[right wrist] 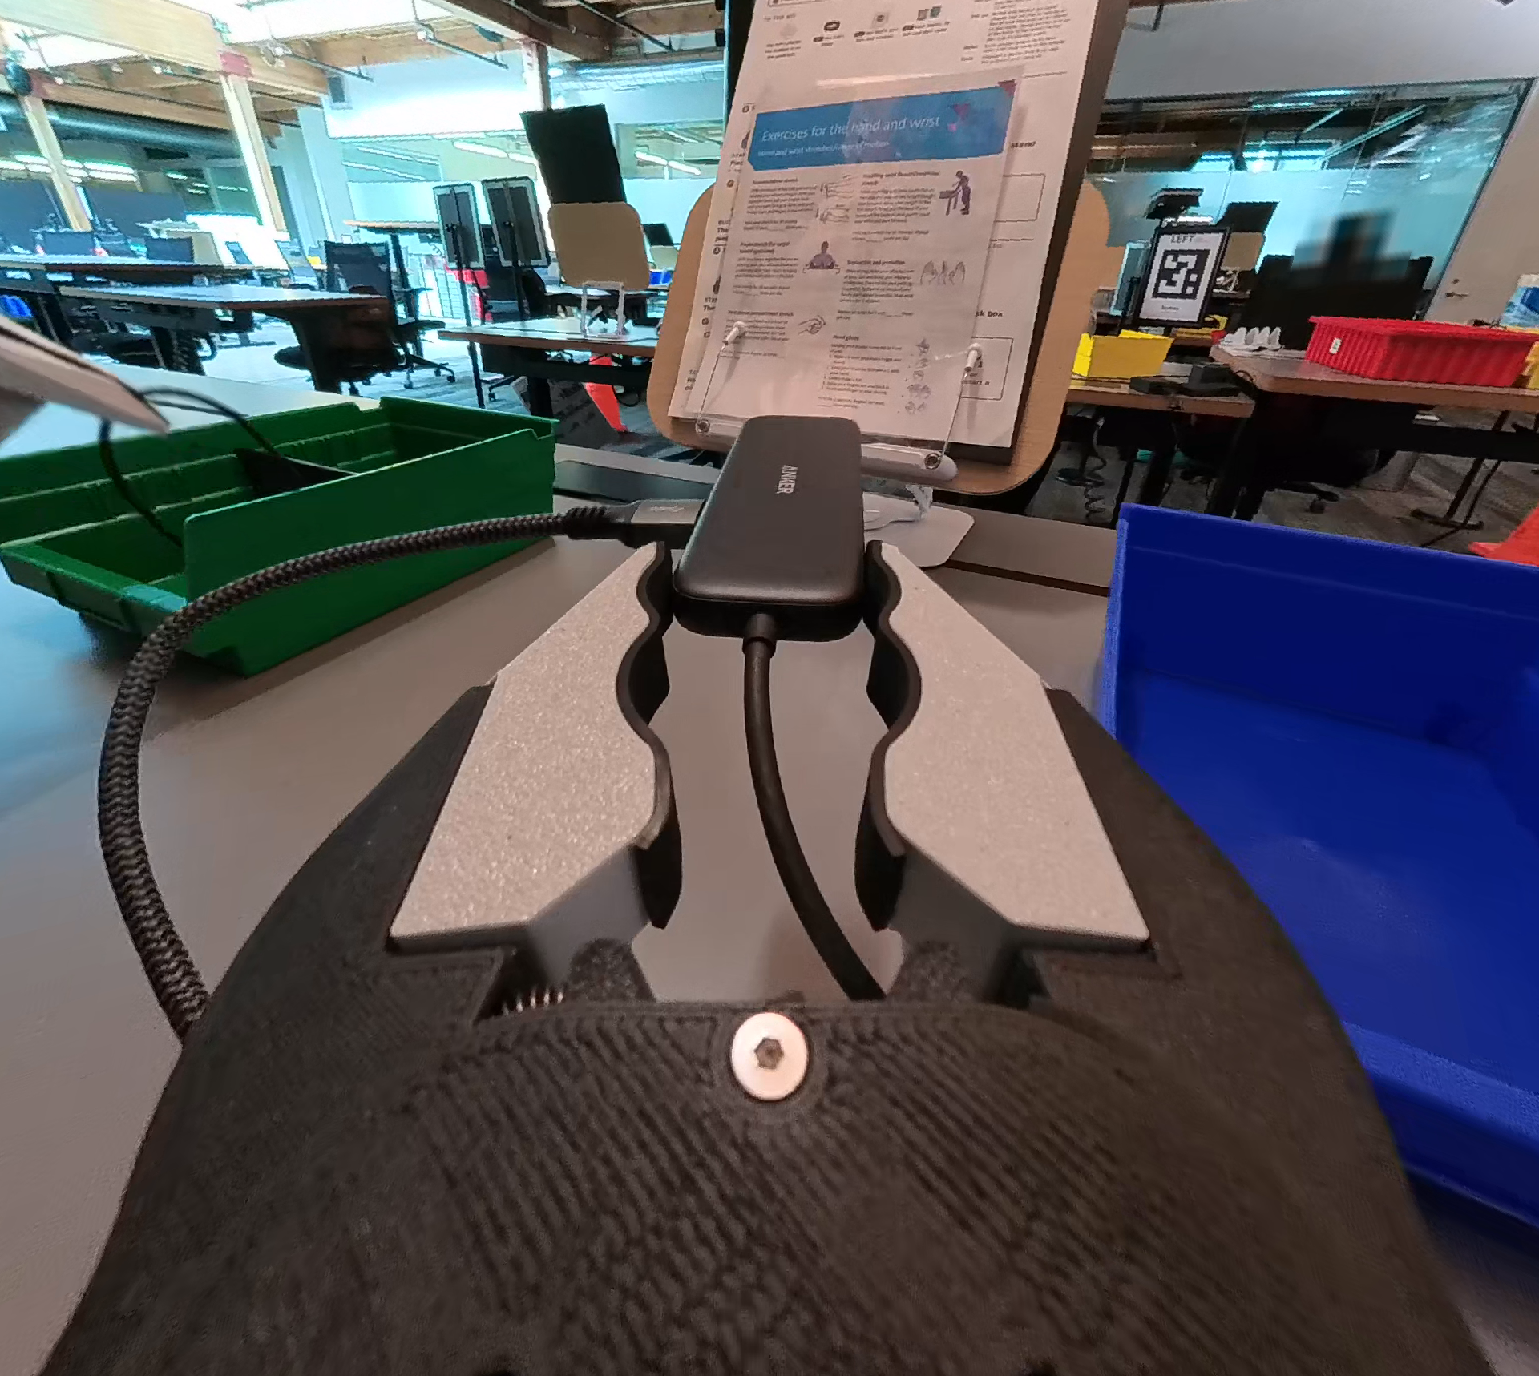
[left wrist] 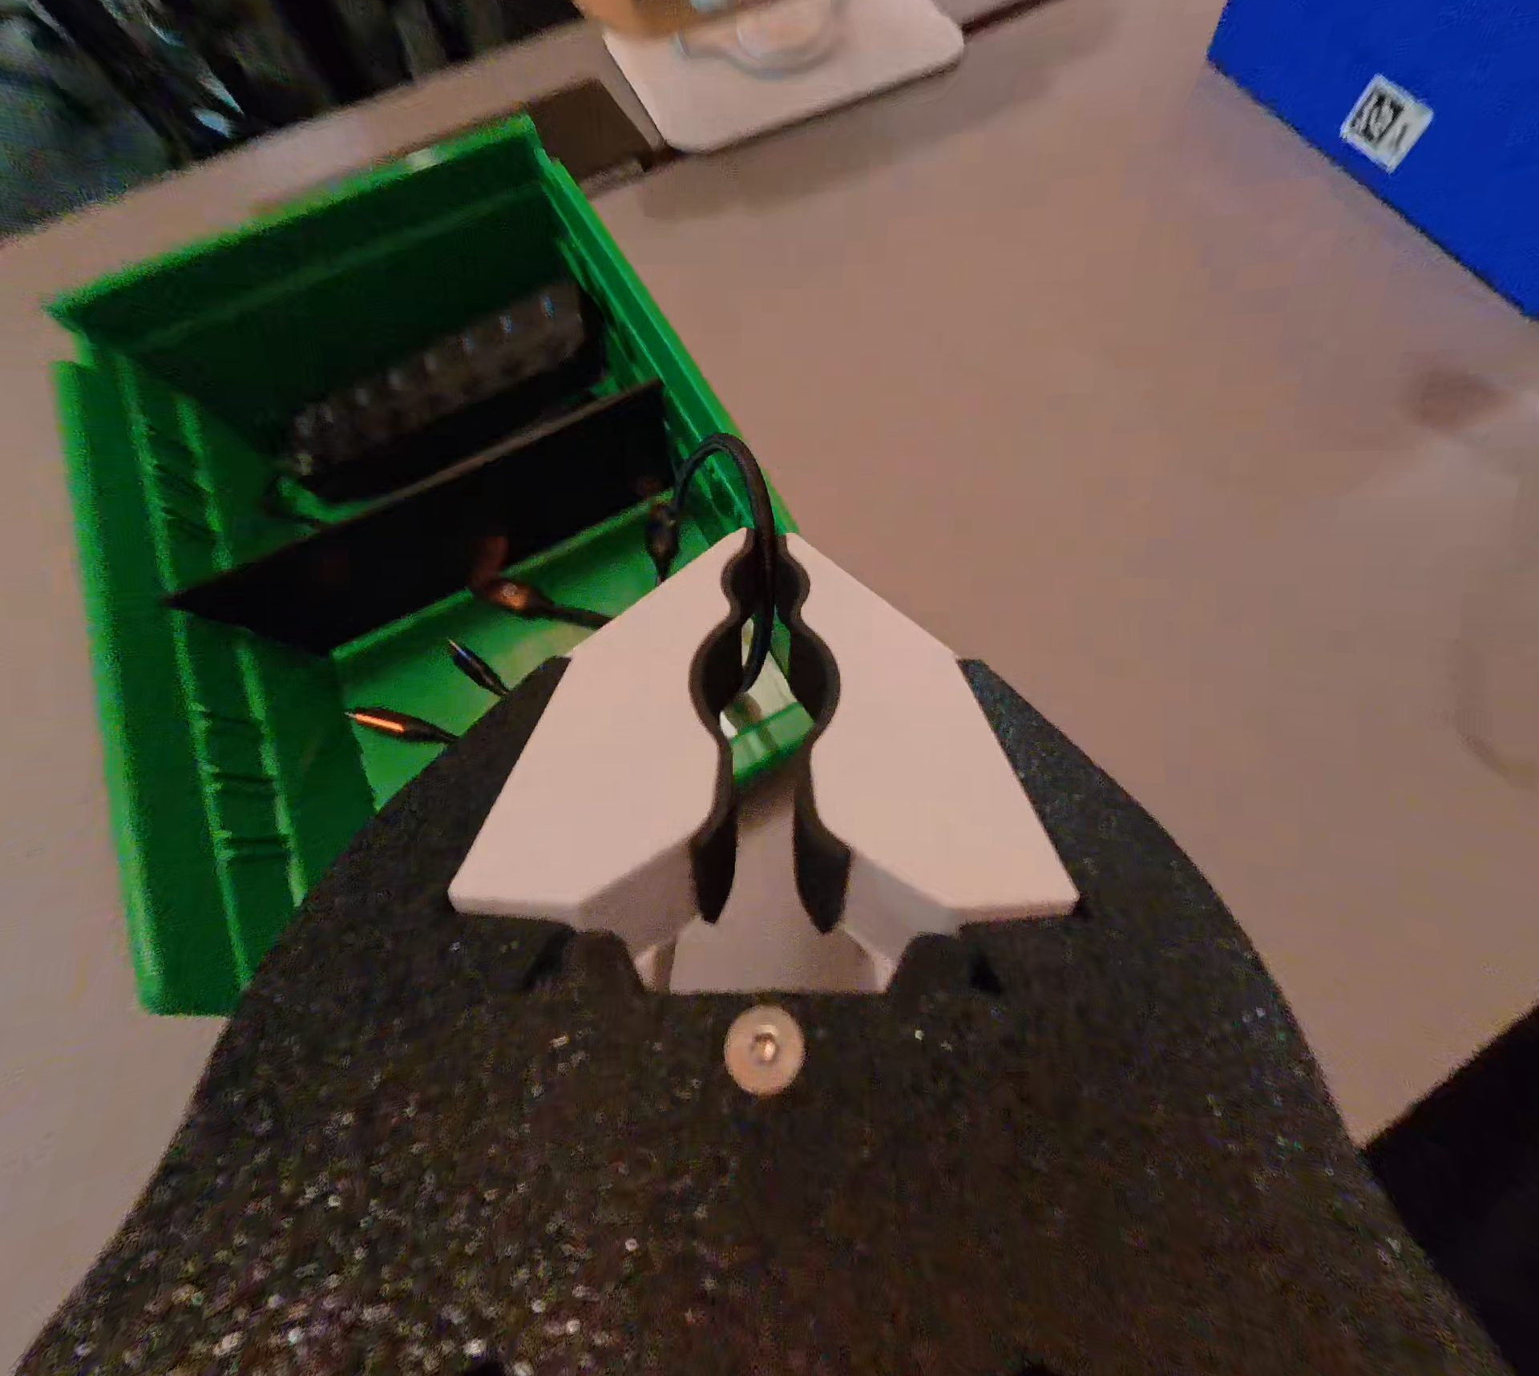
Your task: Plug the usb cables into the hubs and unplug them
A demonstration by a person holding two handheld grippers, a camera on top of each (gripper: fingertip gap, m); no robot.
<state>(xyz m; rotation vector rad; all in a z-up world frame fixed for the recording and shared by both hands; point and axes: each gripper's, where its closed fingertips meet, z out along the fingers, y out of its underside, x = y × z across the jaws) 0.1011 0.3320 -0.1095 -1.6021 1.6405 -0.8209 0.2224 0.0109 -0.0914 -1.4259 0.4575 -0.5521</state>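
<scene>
My right gripper (right wrist: 768, 570) is shut on the near end of a dark grey USB hub (right wrist: 783, 495), held level above the table. A braided cable (right wrist: 250, 587) is plugged into the hub's left side by its grey plug (right wrist: 649, 513). The hub's own black lead (right wrist: 766, 753) runs back between my fingers. My left gripper (left wrist: 764, 545) is shut on a thin black cable (left wrist: 754, 487) over the near right corner of the green bin (left wrist: 125, 587). A black multi-port hub (left wrist: 433, 387) lies in that bin behind a black divider (left wrist: 433, 528), with loose cable connectors (left wrist: 508, 595) in front.
The green bin (right wrist: 350, 545) stands at the left of the grey table (left wrist: 1083, 420) and a blue bin (right wrist: 1332, 753) at the right, also in the left wrist view (left wrist: 1399, 45). A paper stand (right wrist: 874, 212) stands behind, its base (left wrist: 791, 62) on the table.
</scene>
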